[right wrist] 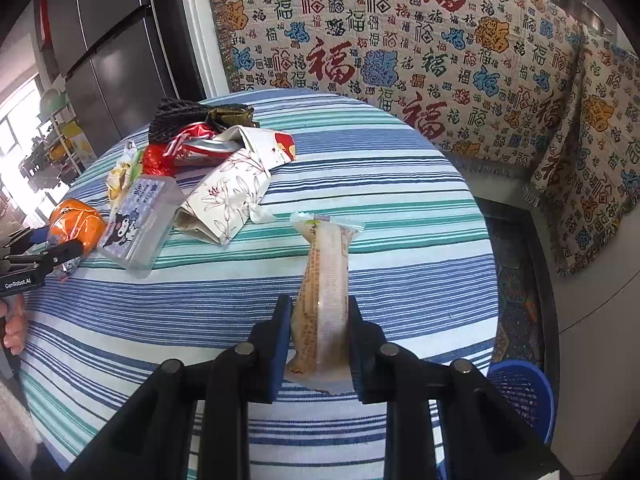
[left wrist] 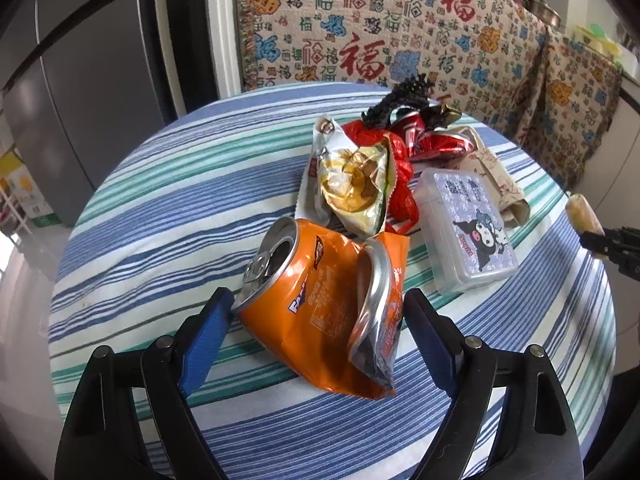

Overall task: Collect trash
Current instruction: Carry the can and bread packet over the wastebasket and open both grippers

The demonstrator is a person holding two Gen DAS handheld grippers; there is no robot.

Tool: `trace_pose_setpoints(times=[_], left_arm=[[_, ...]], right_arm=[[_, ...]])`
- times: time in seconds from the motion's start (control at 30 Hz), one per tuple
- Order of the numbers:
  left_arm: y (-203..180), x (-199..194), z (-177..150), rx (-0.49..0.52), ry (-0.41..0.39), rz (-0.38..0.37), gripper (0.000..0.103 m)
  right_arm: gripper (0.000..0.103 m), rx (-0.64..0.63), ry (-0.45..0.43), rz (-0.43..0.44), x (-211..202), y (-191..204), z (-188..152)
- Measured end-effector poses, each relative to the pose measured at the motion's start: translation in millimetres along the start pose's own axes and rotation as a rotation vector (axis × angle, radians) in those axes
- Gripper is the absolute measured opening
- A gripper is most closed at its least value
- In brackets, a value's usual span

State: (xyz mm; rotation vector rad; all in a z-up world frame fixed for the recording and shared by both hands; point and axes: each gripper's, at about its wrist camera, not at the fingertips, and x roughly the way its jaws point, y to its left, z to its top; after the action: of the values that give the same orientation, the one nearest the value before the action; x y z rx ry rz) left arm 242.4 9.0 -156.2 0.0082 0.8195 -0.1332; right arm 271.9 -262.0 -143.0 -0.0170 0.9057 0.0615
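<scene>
Striped blue, teal and white cloth covers round counter ahead of jaws. Clear plastic box with cartoon-printed lid lies on it, right of left jaws, far left of right jaws. Patterned throw with red, blue and orange characters hangs beyond counter. Grey refrigerator stands far left. Blue mesh basket sits on floor, low right of right jaws.
</scene>
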Motion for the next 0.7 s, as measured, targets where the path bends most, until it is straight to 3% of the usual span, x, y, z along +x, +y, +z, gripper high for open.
trace_pose_setpoints(times=[0.17,0.33,0.7], left_arm=[[9,-25,6,-0.044,-0.052,-0.037,0.087],[-21,-44,13,-0.013,-0.085,-0.089,0.087],[-196,-62,32,0.124,-0.107,-0.337,0.087]], right_arm=[[0.026,0.038,-0.017,0.021,-21,-21,-13],[0.026,0.097,-0.042,0.004,-46,-56,-26],[0.026,0.248,-0.116,-0.146,-111,-159,-68]])
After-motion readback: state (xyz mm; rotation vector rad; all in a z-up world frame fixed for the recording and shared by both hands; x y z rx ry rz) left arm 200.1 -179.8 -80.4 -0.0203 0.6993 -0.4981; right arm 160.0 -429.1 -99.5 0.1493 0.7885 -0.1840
